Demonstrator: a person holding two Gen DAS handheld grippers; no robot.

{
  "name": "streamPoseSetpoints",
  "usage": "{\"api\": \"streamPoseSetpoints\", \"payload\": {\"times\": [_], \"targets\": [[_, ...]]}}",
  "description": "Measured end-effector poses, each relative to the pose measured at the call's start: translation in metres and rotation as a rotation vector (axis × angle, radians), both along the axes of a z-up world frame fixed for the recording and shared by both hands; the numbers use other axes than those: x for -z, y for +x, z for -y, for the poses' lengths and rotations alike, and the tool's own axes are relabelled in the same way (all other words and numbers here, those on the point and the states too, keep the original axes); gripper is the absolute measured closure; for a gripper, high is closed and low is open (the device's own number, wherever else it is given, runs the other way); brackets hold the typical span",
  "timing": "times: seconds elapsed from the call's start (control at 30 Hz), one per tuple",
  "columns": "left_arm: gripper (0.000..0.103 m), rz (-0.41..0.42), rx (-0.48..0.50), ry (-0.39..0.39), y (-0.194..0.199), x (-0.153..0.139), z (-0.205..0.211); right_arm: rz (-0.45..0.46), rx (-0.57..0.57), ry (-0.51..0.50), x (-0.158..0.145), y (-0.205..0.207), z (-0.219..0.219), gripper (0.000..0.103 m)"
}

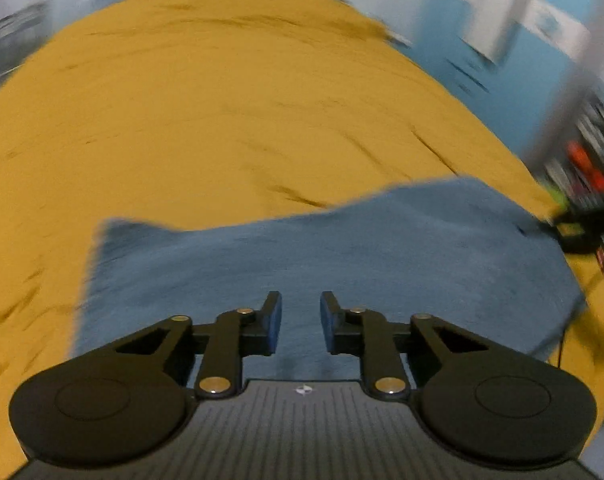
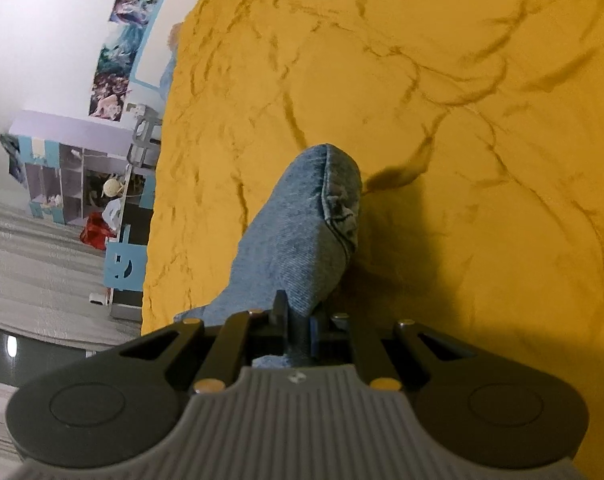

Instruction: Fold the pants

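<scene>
A wrinkled mustard bedspread (image 1: 222, 120) covers the bed; a purple shelf unit (image 2: 74, 160) holds cluttered toys. Blue jeans (image 1: 342, 248) lie near. The left gripper (image 1: 301, 320) hangs empty, slightly parted; the right gripper (image 2: 298, 320) pinches denim.

We see the left tongs (image 1: 301, 322) at the bottom centre of the left wrist view, jaws apart with a clear gap and nothing between them. Directly beyond the tongs lies the pants (image 1: 342, 264), a flat blue denim panel spread across the yellow bedspread (image 1: 182, 120). The pads do not touch the denim. The far edge of the pants runs unevenly, rising toward the right. The yellow bedspread extends beyond and to the left of the pants, with dark creases. Right of the pants, a blurred dark object (image 1: 578, 232) sits at the denim's right corner.
</scene>
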State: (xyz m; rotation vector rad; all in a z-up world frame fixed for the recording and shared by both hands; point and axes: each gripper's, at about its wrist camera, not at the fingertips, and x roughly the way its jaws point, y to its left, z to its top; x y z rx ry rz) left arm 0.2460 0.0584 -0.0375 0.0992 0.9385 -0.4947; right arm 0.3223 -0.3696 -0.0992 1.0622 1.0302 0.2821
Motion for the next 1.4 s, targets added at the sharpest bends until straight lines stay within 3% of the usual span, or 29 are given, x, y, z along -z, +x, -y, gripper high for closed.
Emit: {"api": "streamPoseSetpoints", "payload": {"times": [0.17, 0.3, 0.5, 0.6, 0.7, 0.83, 1.03, 1.27, 1.4], "targets": [[0.089, -0.009, 0.207, 0.103, 0.014, 0.034, 0.06, -0.044, 0.026, 0.047, 0.027, -0.004, 0.008, 0.098], [0.089, -0.03, 0.311, 0.199, 0.015, 0.047, 0.087, -0.042, 0.02, 0.078, 0.035, -0.005, 0.012, 0.098], [0.091, -0.097, 0.414, 0.35, 0.024, 0.086, 0.113, -0.009, -0.007, 0.09, 0.029, -0.005, 0.007, 0.098], [0.092, -0.086, 0.46, 0.399, 0.022, 0.085, 0.12, 0.019, -0.036, 0.072, 0.015, -0.002, -0.003, 0.098], [0.092, -0.058, 0.492, 0.377, 0.025, 0.062, 0.117, 0.033, -0.047, 0.023, 0.003, 0.001, -0.007, 0.098], [0.092, -0.002, 0.453, 0.375, 0.049, 0.039, 0.109, 0.025, -0.055, 0.006, -0.001, 0.005, -0.009, 0.098], [0.092, -0.008, 0.455, 0.427, 0.083, 0.064, 0.122, 0.023, -0.054, -0.004, -0.003, 0.006, -0.01, 0.098], [0.101, -0.056, 0.466, 0.425, 0.108, 0.103, 0.136, 0.024, -0.065, -0.011, -0.004, 0.013, -0.013, 0.098], [0.1, -0.011, 0.468, 0.432, 0.101, 0.088, 0.124, 0.033, -0.074, -0.022, -0.013, 0.02, -0.021, 0.098]]}}
